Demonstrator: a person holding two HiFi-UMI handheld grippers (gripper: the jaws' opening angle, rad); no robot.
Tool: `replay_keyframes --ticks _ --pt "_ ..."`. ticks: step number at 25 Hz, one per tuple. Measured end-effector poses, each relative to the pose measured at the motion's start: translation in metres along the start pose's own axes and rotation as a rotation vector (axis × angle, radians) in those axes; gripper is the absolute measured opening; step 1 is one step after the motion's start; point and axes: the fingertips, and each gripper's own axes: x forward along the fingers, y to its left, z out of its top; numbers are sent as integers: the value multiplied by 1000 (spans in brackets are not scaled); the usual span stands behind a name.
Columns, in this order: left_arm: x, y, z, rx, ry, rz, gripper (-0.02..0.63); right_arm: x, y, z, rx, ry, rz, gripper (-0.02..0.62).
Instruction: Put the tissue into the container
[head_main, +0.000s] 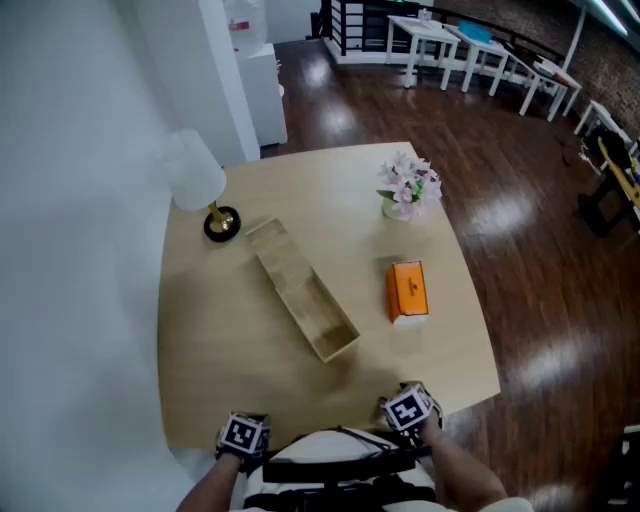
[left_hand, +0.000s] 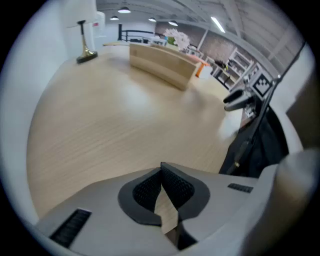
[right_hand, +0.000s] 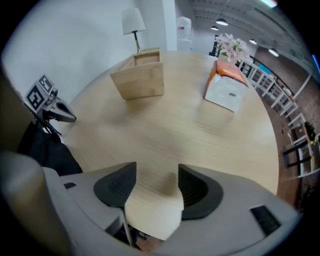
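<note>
While the tissue pack (head_main: 407, 291) is lying right of the container (head_main: 303, 290), apart from it, the right gripper (right_hand: 156, 186) is being held wide and empty, the left gripper (left_hand: 163, 189) shut on nothing; a square grip across the pack's narrow width is likely being called for. The pack's softness is being left unclear

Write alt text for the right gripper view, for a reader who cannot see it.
The right tool hovers with its jaws apart and nothing between them over a pale wooden table. Ahead stand an open wooden container on the left and an orange-and-white tissue box on the right, with a lamp and flowers behind.
</note>
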Motion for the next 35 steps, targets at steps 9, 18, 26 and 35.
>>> replay_keyframes --ticks 9,18,26,35 --pt "-79 3 117 -209 -535 -15 0 -55 -70 65 201 -258 -90 276" --pt "-111 -27 168 -213 -687 -117 44 -85 -137 130 281 -397 -235 277" --pt "-110 -35 179 -230 -687 -130 124 -69 -173 169 319 -412 -268 403" --pt "-105 -50 183 -227 -664 -140 124 -30 -181 210 371 -368 -148 411"
